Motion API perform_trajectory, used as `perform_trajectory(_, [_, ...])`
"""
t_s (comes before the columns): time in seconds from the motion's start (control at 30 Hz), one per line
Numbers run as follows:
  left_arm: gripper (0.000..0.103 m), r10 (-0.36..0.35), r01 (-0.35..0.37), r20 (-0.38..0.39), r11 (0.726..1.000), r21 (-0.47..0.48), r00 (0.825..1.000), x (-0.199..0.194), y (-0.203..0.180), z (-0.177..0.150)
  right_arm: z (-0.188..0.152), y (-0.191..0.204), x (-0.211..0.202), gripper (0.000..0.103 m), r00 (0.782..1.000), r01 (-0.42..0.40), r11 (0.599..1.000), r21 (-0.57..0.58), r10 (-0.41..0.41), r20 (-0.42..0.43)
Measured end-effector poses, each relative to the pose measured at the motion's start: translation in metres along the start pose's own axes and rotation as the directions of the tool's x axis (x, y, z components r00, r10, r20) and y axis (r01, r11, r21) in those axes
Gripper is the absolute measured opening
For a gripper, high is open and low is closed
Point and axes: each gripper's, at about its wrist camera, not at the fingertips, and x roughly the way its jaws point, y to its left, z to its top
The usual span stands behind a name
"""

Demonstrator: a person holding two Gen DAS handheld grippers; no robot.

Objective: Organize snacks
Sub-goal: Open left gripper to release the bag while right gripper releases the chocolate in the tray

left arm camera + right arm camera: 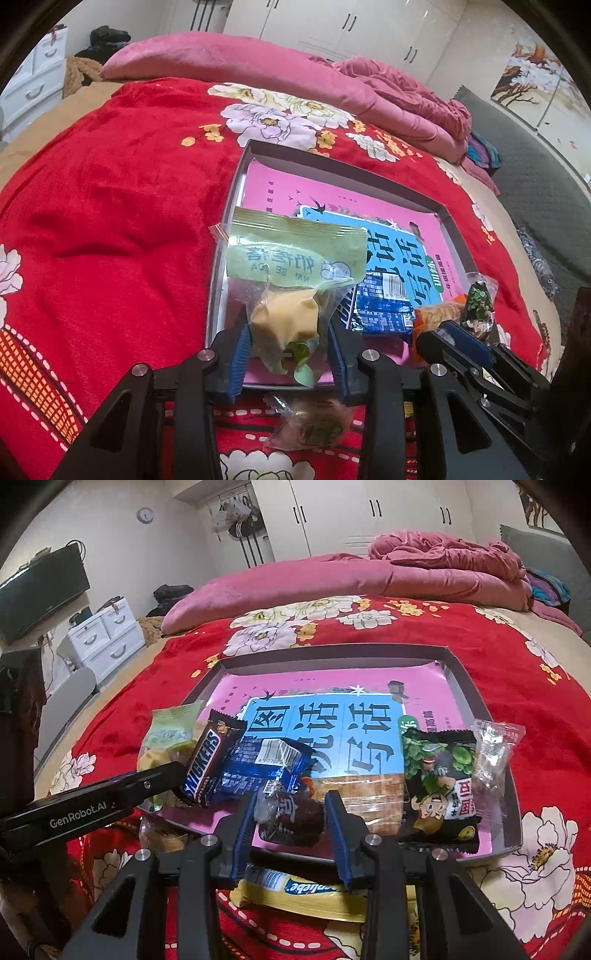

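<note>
A green-topped clear snack bag (284, 295) is pinched by the left tongs (286, 354) over the shallow grey box (476, 701). A dark brown wrapped sweet (291, 819) is pinched by the right tongs (291, 827). Several snacks are already laid inside; a yellow packet (295, 893) is left on the red flowered bed (110, 221).

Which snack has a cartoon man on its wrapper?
The black-and-green packet at the tray's right side. It shows a cartoon man among green peas; the Snickers and blue packet have only writing.
</note>
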Motion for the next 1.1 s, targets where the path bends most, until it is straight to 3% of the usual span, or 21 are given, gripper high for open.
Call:
perform_trajectory(0.5, [0.046,0.002,-0.002,0.004,1.000,0.009,1.000,-0.002,-0.003,-0.002,-0.001,0.000,-0.010,0.046,0.999,-0.020,1.000,-0.009,0.021,0.026])
perform_trajectory(1.1, [0.067,-0.004,0.002,0.043,0.999,0.035,0.999,-0.016,-0.007,-0.001,0.004,-0.015,-0.031,0.057,0.995,-0.012,1.000,0.027,0.009,0.099])
